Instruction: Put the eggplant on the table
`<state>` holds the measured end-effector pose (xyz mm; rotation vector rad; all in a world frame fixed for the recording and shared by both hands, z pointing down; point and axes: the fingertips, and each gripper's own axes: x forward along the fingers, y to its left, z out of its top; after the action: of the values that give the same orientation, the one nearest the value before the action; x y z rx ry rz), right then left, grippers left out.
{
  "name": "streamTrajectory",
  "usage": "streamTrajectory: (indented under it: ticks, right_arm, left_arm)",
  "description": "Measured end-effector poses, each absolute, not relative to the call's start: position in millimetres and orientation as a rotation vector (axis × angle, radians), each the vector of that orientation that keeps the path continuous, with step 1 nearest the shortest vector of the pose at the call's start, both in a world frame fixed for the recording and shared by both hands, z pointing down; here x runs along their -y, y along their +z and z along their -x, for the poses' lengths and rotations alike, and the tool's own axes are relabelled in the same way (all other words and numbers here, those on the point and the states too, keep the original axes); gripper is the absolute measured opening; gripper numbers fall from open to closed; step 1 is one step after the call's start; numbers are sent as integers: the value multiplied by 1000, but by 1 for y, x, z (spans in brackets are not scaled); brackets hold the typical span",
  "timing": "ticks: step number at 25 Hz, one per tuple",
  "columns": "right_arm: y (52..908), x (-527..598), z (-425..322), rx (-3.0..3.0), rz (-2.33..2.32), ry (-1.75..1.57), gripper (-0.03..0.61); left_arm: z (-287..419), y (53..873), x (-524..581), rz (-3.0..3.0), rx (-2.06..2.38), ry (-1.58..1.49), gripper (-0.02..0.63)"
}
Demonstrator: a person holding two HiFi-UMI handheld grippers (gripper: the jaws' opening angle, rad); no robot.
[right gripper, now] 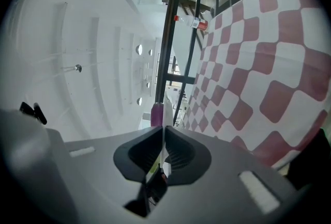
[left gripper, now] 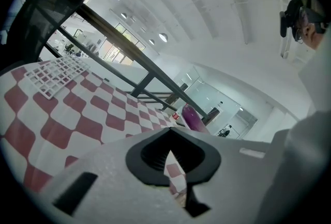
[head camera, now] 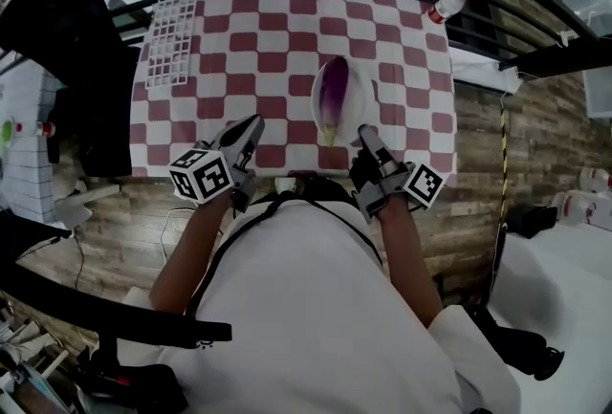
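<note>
The eggplant [head camera: 333, 92] lay lengthwise in a white plate [head camera: 357, 104] on the table [head camera: 239, 49], which was covered in a red-and-white checked cloth. The plate sat a little right of the middle, close to the table's near edge. The eggplant was dark purple with a paler tip toward the person.

The right gripper [head camera: 364, 130] hung at the near edge just beside the plate, its jaws pressed together with nothing between them. The left gripper [head camera: 256, 120] hung at the near edge, to the left of the plate and apart from it. Its jaws were likewise closed at the tips and empty.

A white grid rack [head camera: 172, 34] lay along the far left corner. A clear bottle with a red cap [head camera: 448, 5] lay at the far right corner.
</note>
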<state>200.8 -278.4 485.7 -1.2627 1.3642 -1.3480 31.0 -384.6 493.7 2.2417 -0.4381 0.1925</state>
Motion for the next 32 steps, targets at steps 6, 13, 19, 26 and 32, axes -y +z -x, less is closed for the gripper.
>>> streamTrajectory:
  ticks: [6, 13, 19, 26, 32]
  right_arm:
    - [485, 296, -208, -1450, 1206, -1405, 27]
    - [498, 306, -213, -1538, 1157, -1489, 28]
    - [516, 317, -208, -1608, 1104, -1547, 28]
    - [543, 329, -204, -1651, 1051, -1599, 28]
    - [570, 336, -202, -1679, 1041, -1618, 28]
  left_arm:
    - [-32, 486, 384, -2232, 542, 139, 3]
    - [-33, 484, 375, -2205, 655, 93, 3]
    - [-27, 490, 368, -2184, 742, 97, 3]
    - [-7, 515, 363, -2139, 847, 145, 3]
    - [10, 527, 359, -2105, 901, 156, 3]
